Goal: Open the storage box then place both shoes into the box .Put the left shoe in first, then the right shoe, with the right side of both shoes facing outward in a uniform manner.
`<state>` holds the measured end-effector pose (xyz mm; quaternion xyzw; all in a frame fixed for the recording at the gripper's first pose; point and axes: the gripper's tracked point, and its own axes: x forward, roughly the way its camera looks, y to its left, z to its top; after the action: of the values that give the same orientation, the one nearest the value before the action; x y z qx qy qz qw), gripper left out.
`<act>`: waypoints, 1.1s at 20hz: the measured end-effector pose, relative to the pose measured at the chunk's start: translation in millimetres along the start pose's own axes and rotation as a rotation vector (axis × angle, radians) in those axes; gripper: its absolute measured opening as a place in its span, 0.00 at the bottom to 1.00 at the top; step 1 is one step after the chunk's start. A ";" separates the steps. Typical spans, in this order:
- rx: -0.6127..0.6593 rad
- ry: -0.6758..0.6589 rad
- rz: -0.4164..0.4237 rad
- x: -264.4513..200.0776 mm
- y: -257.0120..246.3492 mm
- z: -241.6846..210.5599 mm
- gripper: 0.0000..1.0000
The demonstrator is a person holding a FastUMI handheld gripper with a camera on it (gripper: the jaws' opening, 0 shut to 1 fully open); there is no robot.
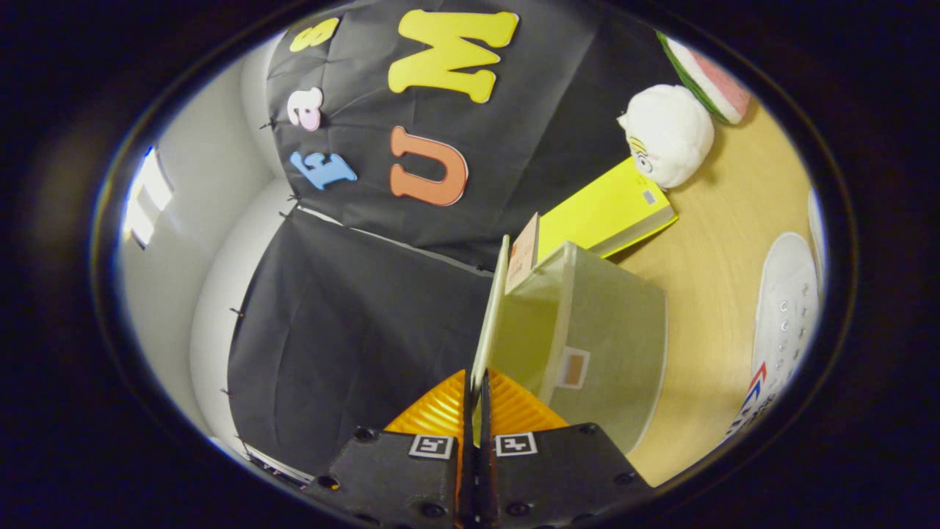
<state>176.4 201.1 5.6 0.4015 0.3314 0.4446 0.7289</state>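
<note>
On a wooden surface, the tool is pinched nearly closed on the thin lid of the translucent box, the lid's long axis running straight ahead, a white shoe lying beyond the box's far side.

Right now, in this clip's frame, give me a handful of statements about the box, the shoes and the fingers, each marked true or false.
1. The fingers are closed on the thin edge of the storage box's lid. True.
2. The lid lies flat and shut on the storage box. False: it stands raised, and the box's opening shows beside it.
3. A white shoe already sits inside the box. False: it lies on the wooden table, beyond the box.
4. A yellow book lies behind the box, with a white plush toy at its far end. True.
5. The box is made of dark opaque plastic. False: its walls are pale and translucent.
</note>
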 end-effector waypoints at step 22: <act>-0.148 0.052 -0.114 209.3 154.5 -35.0 0.11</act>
<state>168.5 446.2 99.1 0.3154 0.3387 0.4361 0.7718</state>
